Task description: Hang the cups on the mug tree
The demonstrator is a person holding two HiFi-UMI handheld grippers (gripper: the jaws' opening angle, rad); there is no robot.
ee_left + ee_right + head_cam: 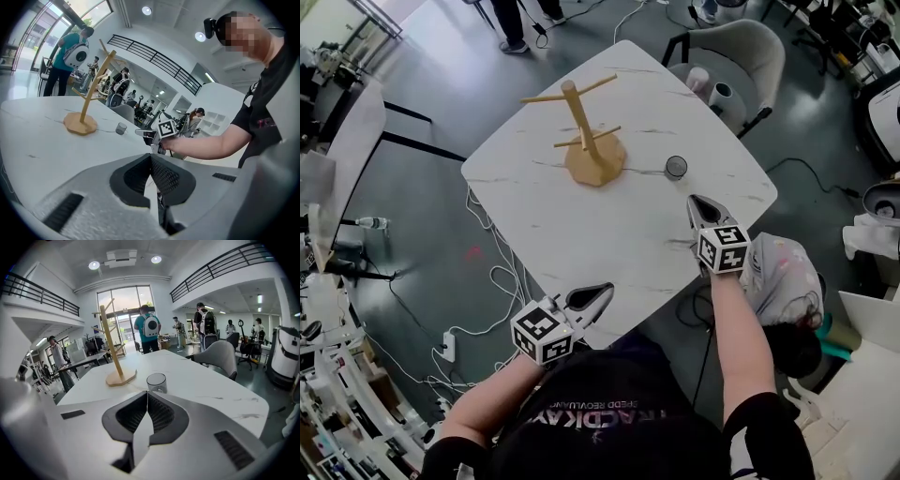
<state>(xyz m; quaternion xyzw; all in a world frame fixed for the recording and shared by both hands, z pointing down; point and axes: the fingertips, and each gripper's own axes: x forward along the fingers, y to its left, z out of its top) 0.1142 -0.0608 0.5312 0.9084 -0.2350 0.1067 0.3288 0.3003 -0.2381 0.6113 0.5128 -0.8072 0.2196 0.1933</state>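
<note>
A wooden mug tree [586, 131] with bare pegs stands on a round base at the far middle of the white marble table [581, 234]. One small dark glass cup [676, 167] sits upright to its right. My right gripper [697, 202] is shut and empty, a short way in front of that cup; the right gripper view has the cup [156, 382] just beyond the jaw tips and the tree [115, 352] further left. My left gripper [607, 290] is shut and empty over the table's near edge; its view takes in the tree [86, 101] and cup [121, 128] far off.
A grey armchair [741, 56] with two cups or rolls on its seat stands beyond the table's far right corner. Cables [502, 281] trail on the floor left of the table. A bag [783, 272] lies on the floor at right. People stand in the background.
</note>
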